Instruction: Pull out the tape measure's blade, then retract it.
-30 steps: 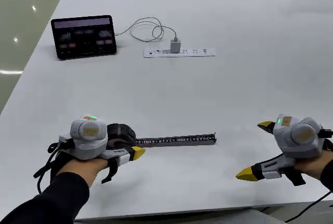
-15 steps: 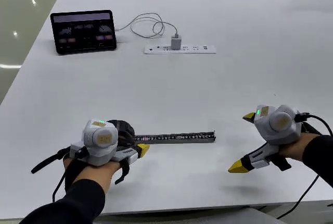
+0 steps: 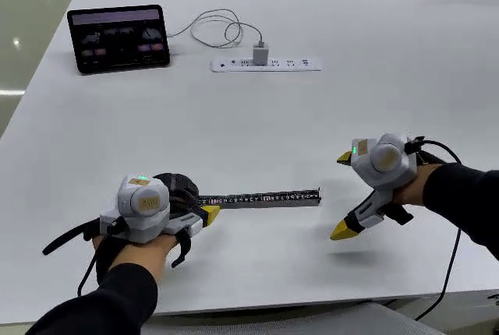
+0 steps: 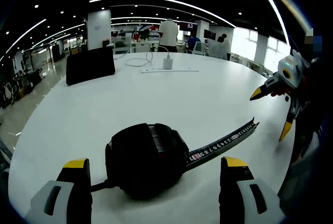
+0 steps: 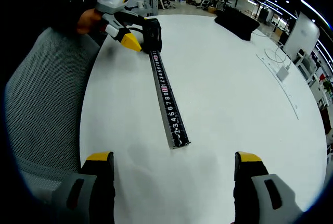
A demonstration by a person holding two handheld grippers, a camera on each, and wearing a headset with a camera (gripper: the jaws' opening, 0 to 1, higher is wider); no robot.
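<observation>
Straddling tape measure (image 4: 147, 151) w/o touching, L gripper (image 4: 155, 162) jaws wide open; R gripper (image 5: 174, 156) jaws wide, empty, blade (image 5: 165, 91) end at 12 o'clock.

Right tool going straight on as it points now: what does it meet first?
Probably the tape blade, at its free end, flat on the table straight ahead of the right tool; its height above the blade is unclear.
</observation>
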